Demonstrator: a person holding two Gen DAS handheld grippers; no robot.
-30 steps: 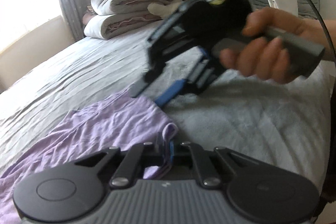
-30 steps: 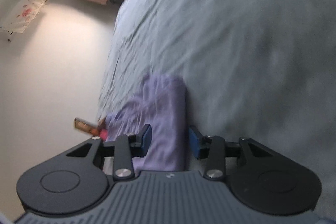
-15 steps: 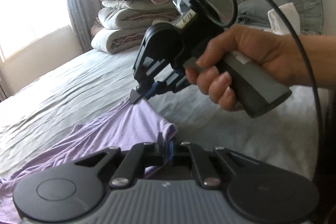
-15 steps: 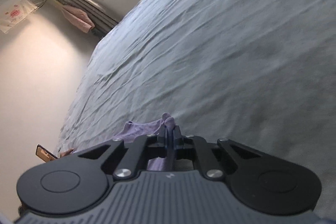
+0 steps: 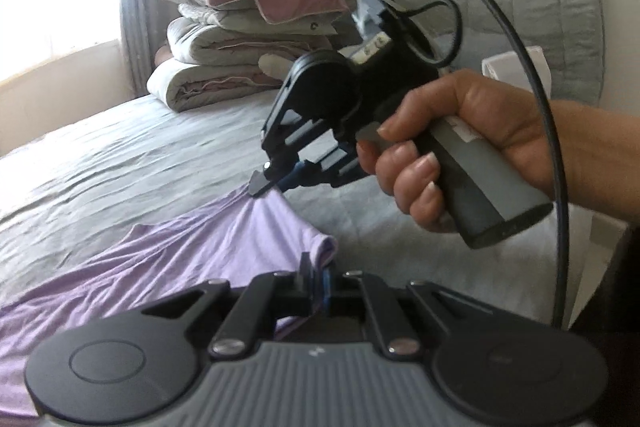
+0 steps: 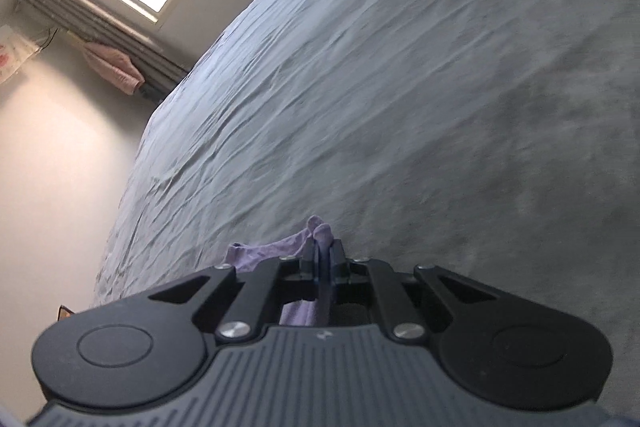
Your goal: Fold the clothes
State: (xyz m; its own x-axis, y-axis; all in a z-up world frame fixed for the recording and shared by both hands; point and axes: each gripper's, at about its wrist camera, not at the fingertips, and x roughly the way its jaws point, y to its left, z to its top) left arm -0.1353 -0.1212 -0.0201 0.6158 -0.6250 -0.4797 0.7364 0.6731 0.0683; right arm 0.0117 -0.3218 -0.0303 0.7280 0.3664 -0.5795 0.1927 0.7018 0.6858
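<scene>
Lilac cloth pinched at two points, both of our tools clenched on it above the bed.

We hold the purple garment (image 5: 168,259) by one edge: our left tool (image 5: 316,281) grips a bunched corner close to the lens, and our right tool (image 5: 268,185), held by our right hand (image 5: 452,155), nips the same edge farther along, so the cloth runs taut between them while the rest trails flat over the grey sheet (image 5: 120,155). From the right wrist view, only a small tuft pokes past the closed fingers. We judge both grips shallow; a quick lift or pull apart could slip the thin fabric free, or drag wrinkles into the trailing part and spoil any crease.
</scene>
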